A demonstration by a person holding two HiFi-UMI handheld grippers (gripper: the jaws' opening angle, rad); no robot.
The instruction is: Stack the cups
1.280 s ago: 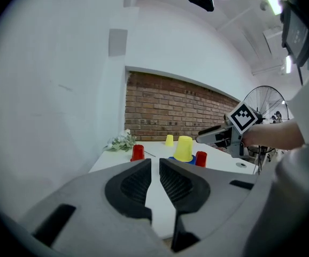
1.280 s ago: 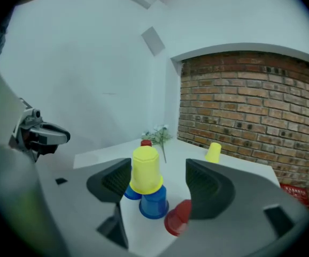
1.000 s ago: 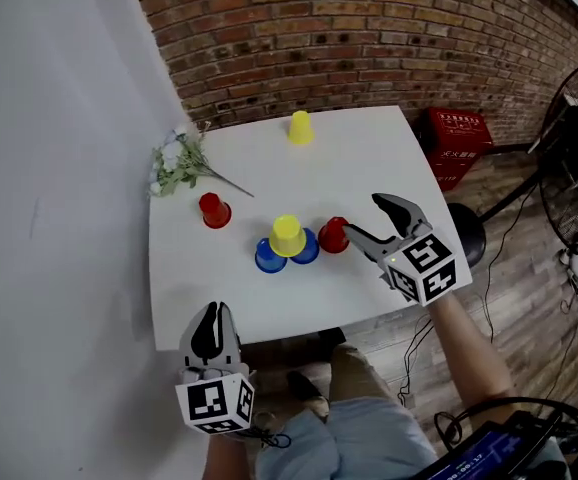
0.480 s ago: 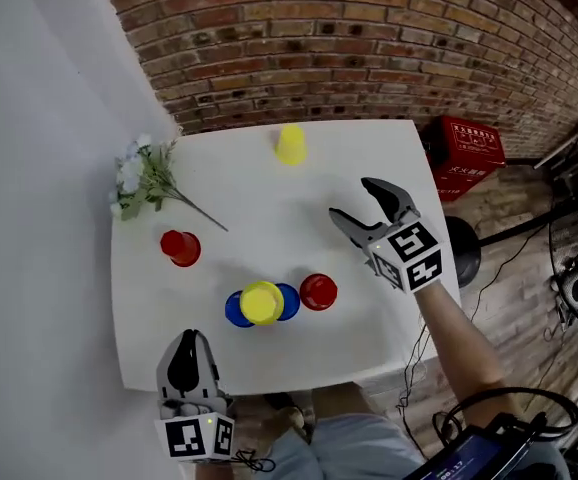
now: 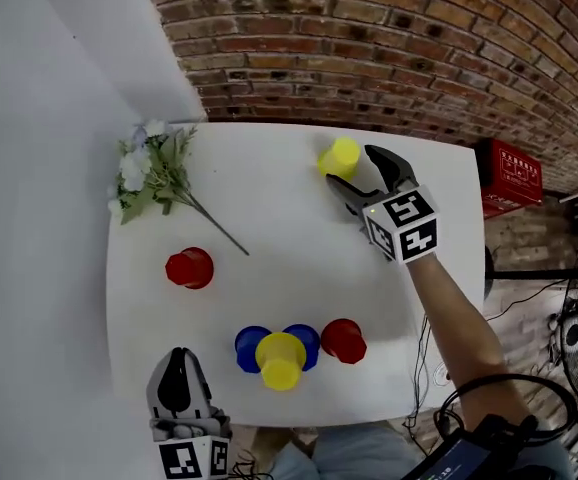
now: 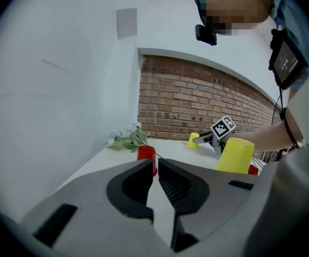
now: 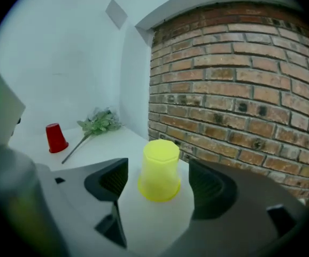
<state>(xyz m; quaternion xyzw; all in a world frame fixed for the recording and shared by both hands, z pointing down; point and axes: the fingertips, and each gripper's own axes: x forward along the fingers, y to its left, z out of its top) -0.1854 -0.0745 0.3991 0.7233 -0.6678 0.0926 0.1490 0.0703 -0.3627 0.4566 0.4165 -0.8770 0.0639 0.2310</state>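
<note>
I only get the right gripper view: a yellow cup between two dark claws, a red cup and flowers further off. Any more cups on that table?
Observer: Yes. Near the person's edge of the table stand two blue cups, a second yellow cup and a second red cup, bunched together.
Operator: Is there another gripper?
Observer: The left gripper hangs at that near edge, shut and empty.
Operator: Anything beside the table?
Observer: A red crate, down on the floor.

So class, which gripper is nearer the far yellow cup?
Right. The right gripper, jaws just opening, straddles the yellow cup; the left gripper is at the table's near edge.
</note>
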